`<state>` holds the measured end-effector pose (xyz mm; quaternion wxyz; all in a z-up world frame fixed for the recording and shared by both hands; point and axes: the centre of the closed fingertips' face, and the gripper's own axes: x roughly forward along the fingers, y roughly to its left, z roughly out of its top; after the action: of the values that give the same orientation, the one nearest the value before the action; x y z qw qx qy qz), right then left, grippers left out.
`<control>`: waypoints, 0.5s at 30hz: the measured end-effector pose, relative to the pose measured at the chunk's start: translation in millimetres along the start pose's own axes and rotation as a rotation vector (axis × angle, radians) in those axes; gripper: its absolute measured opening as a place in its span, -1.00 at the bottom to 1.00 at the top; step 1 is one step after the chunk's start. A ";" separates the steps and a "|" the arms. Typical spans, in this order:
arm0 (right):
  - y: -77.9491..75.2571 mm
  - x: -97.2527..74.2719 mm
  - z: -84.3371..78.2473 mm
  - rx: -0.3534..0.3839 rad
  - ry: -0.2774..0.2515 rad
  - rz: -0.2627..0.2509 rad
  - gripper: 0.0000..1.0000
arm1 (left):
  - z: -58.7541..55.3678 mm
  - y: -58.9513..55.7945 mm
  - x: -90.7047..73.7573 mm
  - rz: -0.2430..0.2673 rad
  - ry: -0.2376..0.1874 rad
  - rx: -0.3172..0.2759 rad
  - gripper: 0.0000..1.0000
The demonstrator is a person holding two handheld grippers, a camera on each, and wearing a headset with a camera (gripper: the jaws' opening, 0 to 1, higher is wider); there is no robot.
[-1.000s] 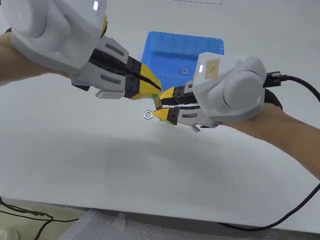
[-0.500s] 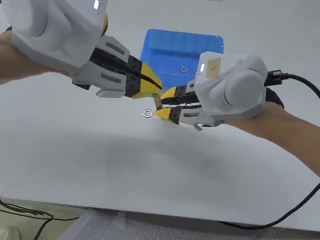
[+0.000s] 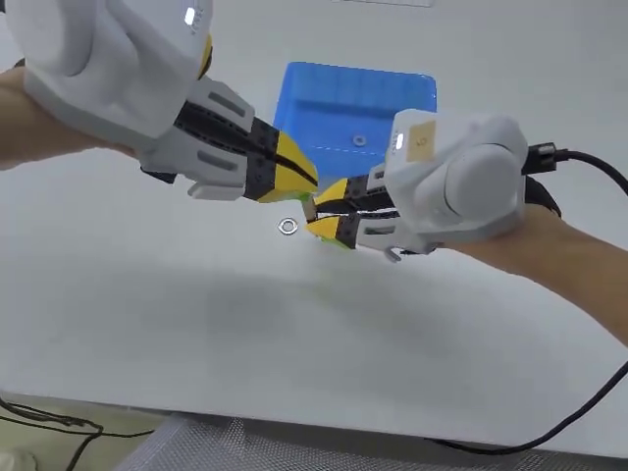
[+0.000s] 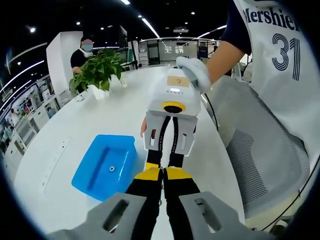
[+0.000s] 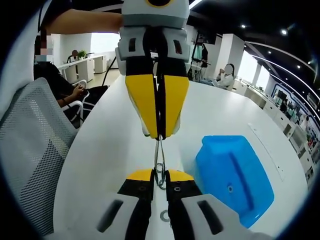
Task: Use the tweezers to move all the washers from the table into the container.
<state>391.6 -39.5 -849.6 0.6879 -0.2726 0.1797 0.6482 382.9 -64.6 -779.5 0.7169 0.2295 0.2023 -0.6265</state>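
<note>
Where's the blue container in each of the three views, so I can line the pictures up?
Head view: the blue container sits at top centre.
Left gripper view: it is at lower left.
Right gripper view: it is at lower right, to the right of the tweezers.
Shared landmark: the washer lying inside it.

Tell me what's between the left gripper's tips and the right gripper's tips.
The tweezers bridge that gap, running from the left gripper to the right gripper; this shows in the right gripper view.
</note>
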 end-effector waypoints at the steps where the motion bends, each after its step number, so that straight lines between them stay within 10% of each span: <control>1: 0.0 -0.1 -0.2 0.002 0.000 0.001 -0.80 | 0.1 -0.4 0.0 -0.002 -0.001 -0.002 -0.91; 15: -2.4 -4.0 4.8 -0.032 -0.007 -0.010 -0.81 | 6.6 -0.8 -6.3 0.005 -0.012 -0.013 -0.90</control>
<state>393.1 -39.7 -843.1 0.6872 -0.2822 0.1654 0.6487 381.3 -63.5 -770.6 0.7211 0.2215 0.2013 -0.6249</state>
